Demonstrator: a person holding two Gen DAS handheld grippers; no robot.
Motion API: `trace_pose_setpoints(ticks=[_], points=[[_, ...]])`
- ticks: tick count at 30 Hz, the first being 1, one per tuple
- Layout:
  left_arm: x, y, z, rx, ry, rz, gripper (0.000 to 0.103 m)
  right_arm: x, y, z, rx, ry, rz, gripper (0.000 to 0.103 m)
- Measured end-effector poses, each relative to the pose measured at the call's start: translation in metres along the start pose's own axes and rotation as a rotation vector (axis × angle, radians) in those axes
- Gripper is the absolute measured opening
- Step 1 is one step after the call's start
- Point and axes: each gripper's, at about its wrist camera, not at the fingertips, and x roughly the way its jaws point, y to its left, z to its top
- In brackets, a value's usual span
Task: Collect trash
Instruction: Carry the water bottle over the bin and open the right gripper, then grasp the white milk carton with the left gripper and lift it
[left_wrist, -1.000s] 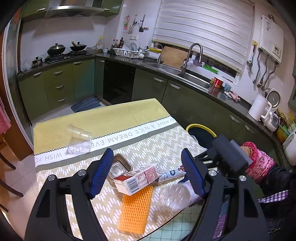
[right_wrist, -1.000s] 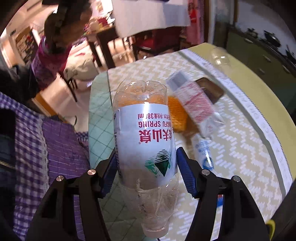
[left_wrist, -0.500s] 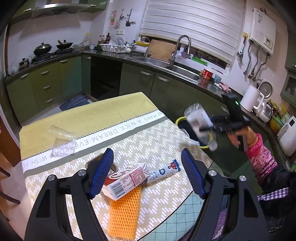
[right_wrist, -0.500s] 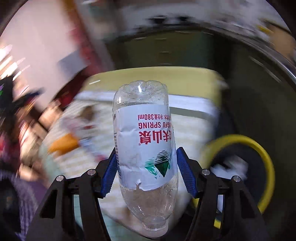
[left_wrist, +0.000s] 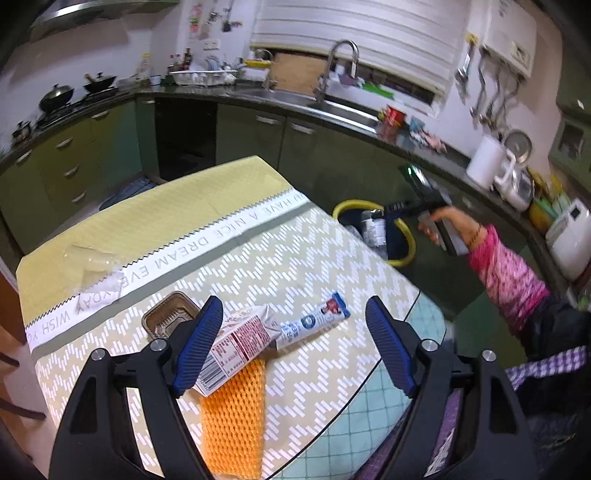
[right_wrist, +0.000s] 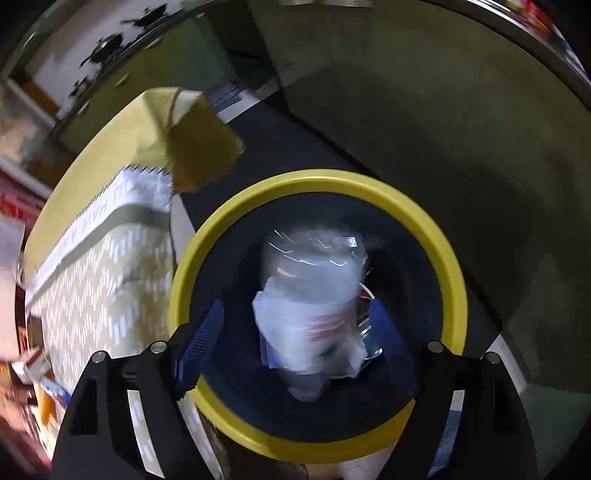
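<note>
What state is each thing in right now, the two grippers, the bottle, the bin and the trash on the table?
Left gripper: open, empty, above the carton.
Right gripper: opening over the bin, pads clear of the bottle.
Bottle: blurred, cap down, inside the rim.
Bin: open.
Carton: lying on the net.
Net: flat.
Tube: lying flat.
Cup: on its side.

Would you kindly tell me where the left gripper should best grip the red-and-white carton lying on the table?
Probably across the short width of the red-and-white carton, near its middle, coming down from above. It lies flat on the orange foam net, long sides exposed, and the open left gripper, jaws widening, looks wide enough.
</note>
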Motion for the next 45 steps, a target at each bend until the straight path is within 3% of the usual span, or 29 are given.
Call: trace_pose_setpoints(ticks=[8, 14, 21, 27, 32, 37, 45], points=[[0.034, -0.001, -0.008, 0.19, 0.119, -0.013, 0.076, -0.021, 0.005, -0.026, -0.012, -0.025, 0.053, 0.08], [0.065, 0.008, -0.019, 0.347, 0.202, 0.067, 0.076, -0.022, 0.025, -0.05, -0.042, -0.014, 0.086, 0.08], [0.084, 0.013, -0.035, 0.494, 0.227, 0.155, 0.072, -0.017, 0.042, -0.069, -0.061, 0.016, 0.105, 0.08], [0.097, 0.015, -0.04, 0.525, 0.242, 0.174, 0.047, -0.016, 0.054, -0.069, -0.083, 0.024, 0.117, 0.081], [0.101, 0.015, -0.044, 0.561, 0.235, 0.208, 0.046, -0.015, 0.062, -0.068, -0.1, 0.028, 0.129, 0.08], [0.099, 0.014, -0.042, 0.564, 0.22, 0.214, 0.036, -0.012, 0.061, -0.068, -0.097, 0.032, 0.137, 0.08], [0.078, 0.009, -0.025, 0.519, 0.182, 0.203, 0.035, -0.016, 0.055, -0.07, -0.091, 0.015, 0.161, 0.08]])
